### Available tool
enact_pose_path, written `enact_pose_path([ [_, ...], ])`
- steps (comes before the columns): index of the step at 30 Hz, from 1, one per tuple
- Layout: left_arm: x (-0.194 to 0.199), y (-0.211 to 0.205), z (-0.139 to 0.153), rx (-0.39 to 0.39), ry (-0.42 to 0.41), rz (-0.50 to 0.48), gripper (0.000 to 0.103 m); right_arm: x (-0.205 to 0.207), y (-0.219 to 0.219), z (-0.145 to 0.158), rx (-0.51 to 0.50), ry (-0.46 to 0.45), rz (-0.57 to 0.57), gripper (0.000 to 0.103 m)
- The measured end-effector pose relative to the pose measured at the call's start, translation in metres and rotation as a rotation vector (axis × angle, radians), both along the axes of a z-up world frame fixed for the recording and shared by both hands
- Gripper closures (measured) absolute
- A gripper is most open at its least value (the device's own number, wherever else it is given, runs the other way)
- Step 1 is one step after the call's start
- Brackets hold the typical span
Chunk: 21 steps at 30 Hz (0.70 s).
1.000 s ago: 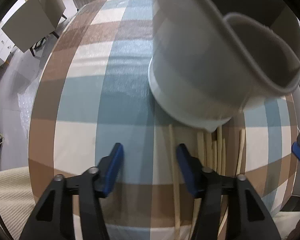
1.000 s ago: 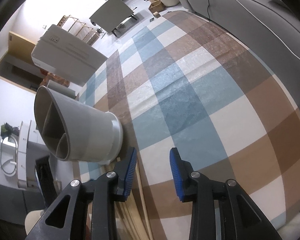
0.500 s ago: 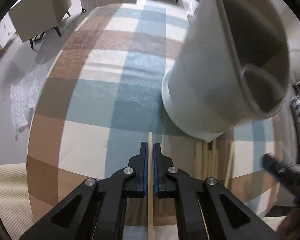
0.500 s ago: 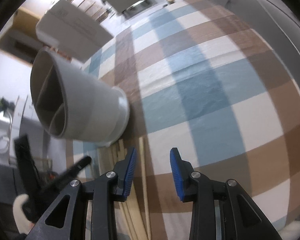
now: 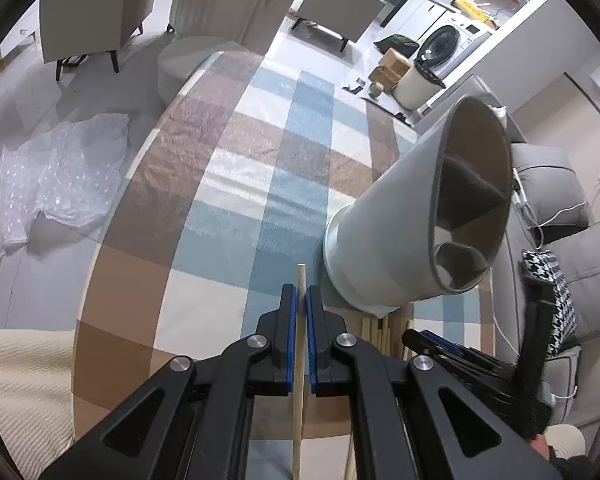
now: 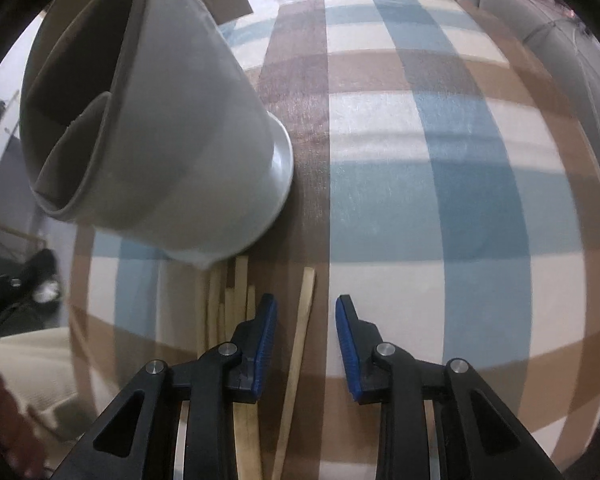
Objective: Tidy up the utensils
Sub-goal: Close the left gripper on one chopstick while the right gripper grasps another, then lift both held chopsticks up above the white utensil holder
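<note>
Grey holder [image 5: 388, 240], blue-brown-cream checked tablecloth [image 5: 235, 184]

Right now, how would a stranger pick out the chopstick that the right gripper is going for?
Find the grey holder on the checked table. A bundle of chopsticks lies at its base. The lone chopstick lies apart to their right, between the fingers of the open right gripper.
</note>
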State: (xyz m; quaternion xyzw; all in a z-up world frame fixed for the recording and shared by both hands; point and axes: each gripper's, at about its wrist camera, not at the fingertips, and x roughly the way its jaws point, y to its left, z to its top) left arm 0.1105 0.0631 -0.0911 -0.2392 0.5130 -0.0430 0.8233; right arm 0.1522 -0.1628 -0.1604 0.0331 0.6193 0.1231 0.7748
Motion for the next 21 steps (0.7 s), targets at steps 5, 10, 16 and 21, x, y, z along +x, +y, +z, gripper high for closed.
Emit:
enact_pose_path([
  [5,0.004,0.004,-0.001,0.002,-0.01,-0.009,0.102,-0.001,0.017,-0.002,-0.147,-0.078,0.035,0.096],
  [10,0.003,0.007,-0.002,-0.008,-0.003,-0.008,0.102,-0.001,0.012,-0.003,-0.121,-0.092,0.018,0.098],
  [16,-0.001,-0.01,0.012,0.041,-0.036,-0.063,0.102,-0.008,-0.021,0.02,0.04,-0.142,-0.089,0.098],
  [21,-0.009,-0.025,0.029,0.09,-0.065,-0.112,0.103,-0.023,-0.04,0.051,0.162,-0.246,-0.164,0.098],
])
